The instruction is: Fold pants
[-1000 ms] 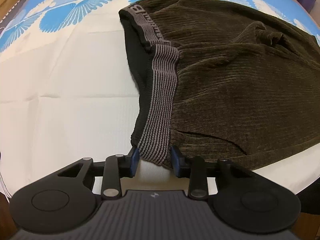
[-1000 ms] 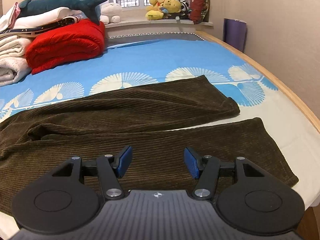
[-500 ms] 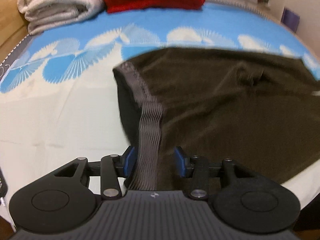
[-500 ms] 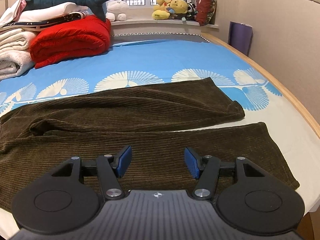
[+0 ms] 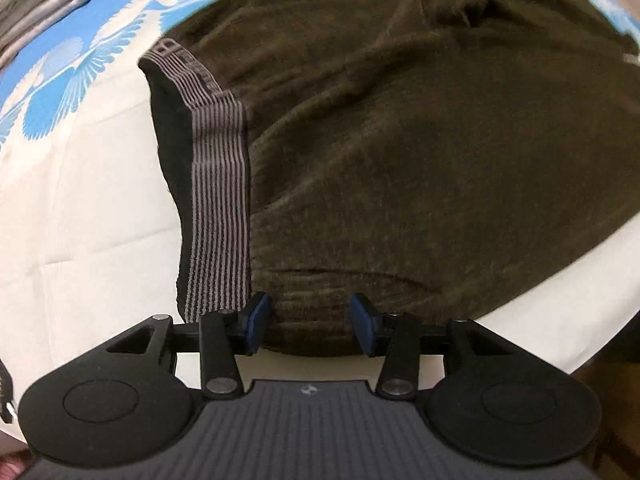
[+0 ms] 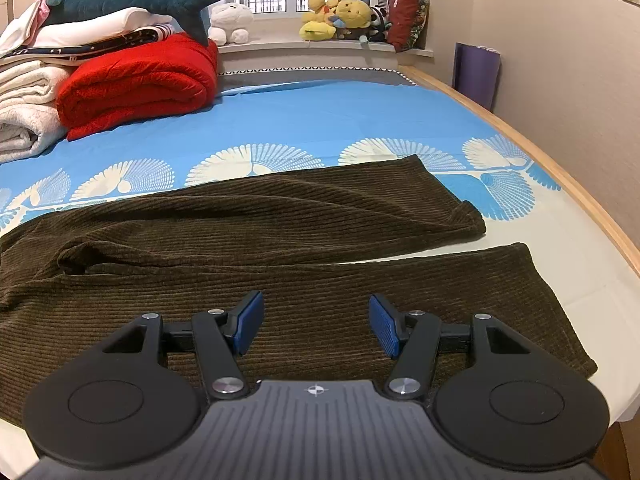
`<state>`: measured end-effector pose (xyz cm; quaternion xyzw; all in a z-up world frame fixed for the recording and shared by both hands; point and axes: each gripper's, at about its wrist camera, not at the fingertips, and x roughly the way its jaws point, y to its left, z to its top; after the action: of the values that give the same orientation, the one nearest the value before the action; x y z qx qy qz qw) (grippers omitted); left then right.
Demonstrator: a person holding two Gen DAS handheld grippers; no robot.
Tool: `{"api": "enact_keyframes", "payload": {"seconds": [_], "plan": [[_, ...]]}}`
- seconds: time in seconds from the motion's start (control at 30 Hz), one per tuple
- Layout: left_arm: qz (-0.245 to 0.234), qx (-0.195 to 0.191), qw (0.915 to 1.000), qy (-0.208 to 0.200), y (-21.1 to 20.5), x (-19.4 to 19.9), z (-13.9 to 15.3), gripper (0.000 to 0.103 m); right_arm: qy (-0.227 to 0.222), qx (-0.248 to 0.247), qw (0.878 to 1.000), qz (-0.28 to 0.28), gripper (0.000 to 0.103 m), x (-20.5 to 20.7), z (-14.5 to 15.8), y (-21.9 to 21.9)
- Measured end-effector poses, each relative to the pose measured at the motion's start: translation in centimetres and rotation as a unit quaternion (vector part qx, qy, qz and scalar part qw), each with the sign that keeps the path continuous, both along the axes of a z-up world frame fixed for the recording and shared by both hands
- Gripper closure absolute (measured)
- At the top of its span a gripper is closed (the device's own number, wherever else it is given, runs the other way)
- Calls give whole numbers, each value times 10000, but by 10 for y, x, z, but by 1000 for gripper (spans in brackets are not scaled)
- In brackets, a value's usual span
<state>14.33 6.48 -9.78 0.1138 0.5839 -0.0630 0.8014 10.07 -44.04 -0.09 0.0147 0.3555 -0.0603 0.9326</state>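
Bedroom, daylight from the window at the far end; bed point(image 6: 320, 120) with a blue-and-white fan-print sheet carries everything. Brown corduroy pants point(image 6: 240, 240) lie spread flat along the near edge of the bed, both legs running toward the right-hand edge, the far leg's cuff stopping short of the near leg's cuff. Striped grey waistband point(image 5: 218, 184) is turned outward at the pants' left end, over the white part of the sheet. Left gripper point(image 5: 310, 322) points steeply down at the near edge of the waist area, just beside the waistband; its jaws are opening, brown fabric shows between the blue pads, and the pads do not appear to press it. Right gripper point(image 6: 316, 326) hovers over the near leg, jaws released and well apart, nothing between them. Far left corner of the bed: folded red blanket point(image 6: 136, 84), white bedding point(image 6: 28, 116), a plush shark point(image 6: 132, 2) on top. Soft toys point(image 6: 340, 16) line the windowsill.
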Motion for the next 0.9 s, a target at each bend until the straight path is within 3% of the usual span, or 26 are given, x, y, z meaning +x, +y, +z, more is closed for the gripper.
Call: {"api": "enact_keyframes", "payload": {"seconds": [0.17,0.37,0.57,0.9], "plan": [[125,-378,9979,-510,7,3,20,42,-26,28,10000,-54,43,0,0,-4],[202,-363,9932,-1091,7,3,31,35,-48,27,9999,-95,43,1,0,-3],[495,-415,9823,-1759,10,1,47,27,-69,-111,9999,61,44,4,-2,7],[283,-376,9817,-1844,-3,1,45,21,-363,-227,9989,-171,40,3,3,3]]}}
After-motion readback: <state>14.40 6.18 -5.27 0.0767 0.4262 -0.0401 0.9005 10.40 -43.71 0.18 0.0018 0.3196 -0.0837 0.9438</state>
